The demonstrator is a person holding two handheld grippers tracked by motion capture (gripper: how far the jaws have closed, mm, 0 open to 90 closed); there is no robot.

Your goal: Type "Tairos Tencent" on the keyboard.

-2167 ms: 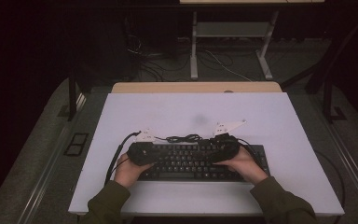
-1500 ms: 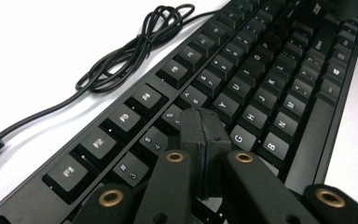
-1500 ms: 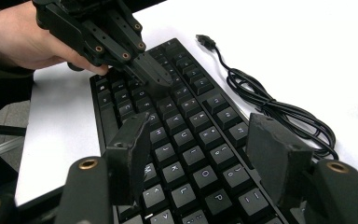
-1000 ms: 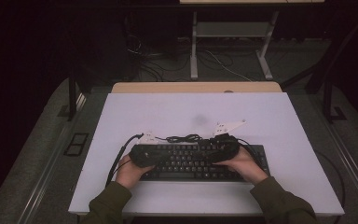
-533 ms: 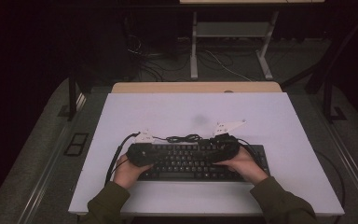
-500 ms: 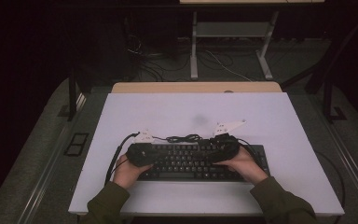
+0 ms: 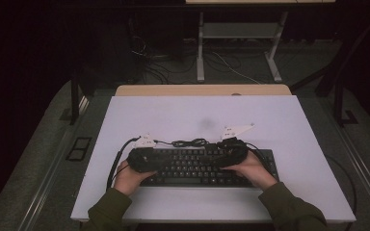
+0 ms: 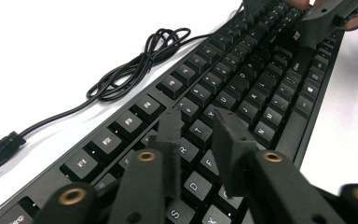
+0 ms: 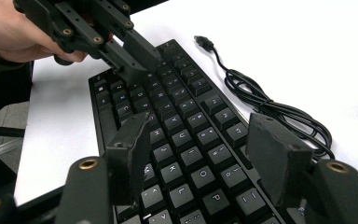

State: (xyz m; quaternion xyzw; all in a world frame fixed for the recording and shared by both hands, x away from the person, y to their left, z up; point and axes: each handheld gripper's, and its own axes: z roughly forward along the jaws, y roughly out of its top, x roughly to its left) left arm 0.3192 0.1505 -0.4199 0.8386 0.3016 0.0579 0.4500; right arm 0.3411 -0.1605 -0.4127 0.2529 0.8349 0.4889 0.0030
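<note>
A black keyboard (image 7: 197, 166) lies on the white table (image 7: 197, 113), near its front edge. My left gripper (image 8: 196, 119) hovers just above the keyboard's left-hand letter keys (image 8: 200, 128). Its jaws have just been opening and now stand a small gap apart with nothing between them. My right gripper (image 9: 200, 126) hangs over the right-hand letter keys (image 9: 191, 156), jaws wide open and empty. In the high view, the left gripper (image 7: 149, 159) and the right gripper (image 7: 226, 151) sit over opposite ends of the keyboard, a hand behind each.
The keyboard's black cable (image 7: 190, 143) lies coiled on the table just behind it, ending in a USB plug (image 9: 204, 42). Bare white table stretches beyond. A second desk's frame (image 7: 241, 43) and loose floor cables stand farther back in the dark.
</note>
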